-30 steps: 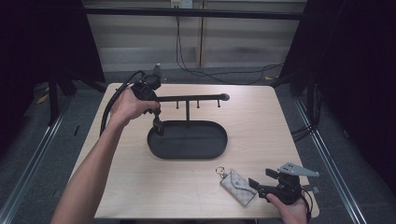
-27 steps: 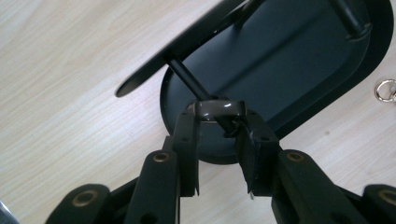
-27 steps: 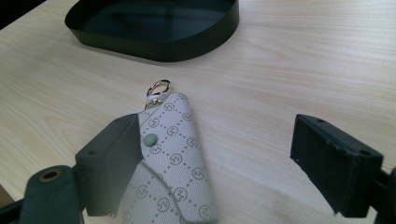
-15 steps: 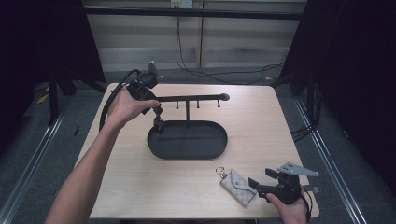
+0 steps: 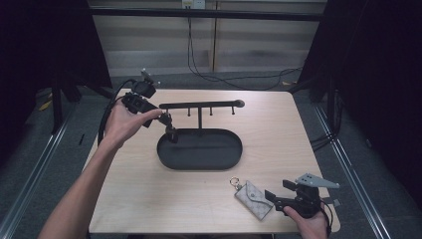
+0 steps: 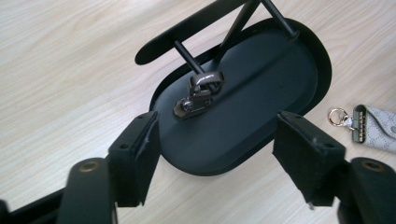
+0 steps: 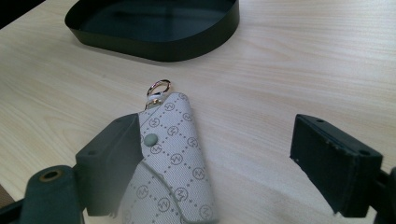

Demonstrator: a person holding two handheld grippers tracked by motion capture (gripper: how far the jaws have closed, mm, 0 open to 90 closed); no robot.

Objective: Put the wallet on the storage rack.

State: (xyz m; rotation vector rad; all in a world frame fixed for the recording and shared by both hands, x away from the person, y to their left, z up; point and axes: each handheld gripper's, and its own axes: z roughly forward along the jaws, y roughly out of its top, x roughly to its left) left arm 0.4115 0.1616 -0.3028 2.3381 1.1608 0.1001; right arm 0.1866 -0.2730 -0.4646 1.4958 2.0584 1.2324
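A dark metal keyring (image 6: 198, 95) is hanging on the end peg of the black rack (image 5: 201, 105), dangling over the smooth, matte oval tray (image 5: 219, 158) — the tray is holding nothing else. The left gripper (image 5: 168, 124) is hovering just beside the keyring; its jaws have just been opening and are standing wide, with nothing between the pads. On the pale wood-grain bench (image 5: 149, 194) a patterned fabric key pouch (image 7: 175, 163) (gold ring at its tip) is lying near the tray. The right gripper (image 5: 271, 196) is sitting wide open — one pad is touching the pouch's edge, gripping nothing.
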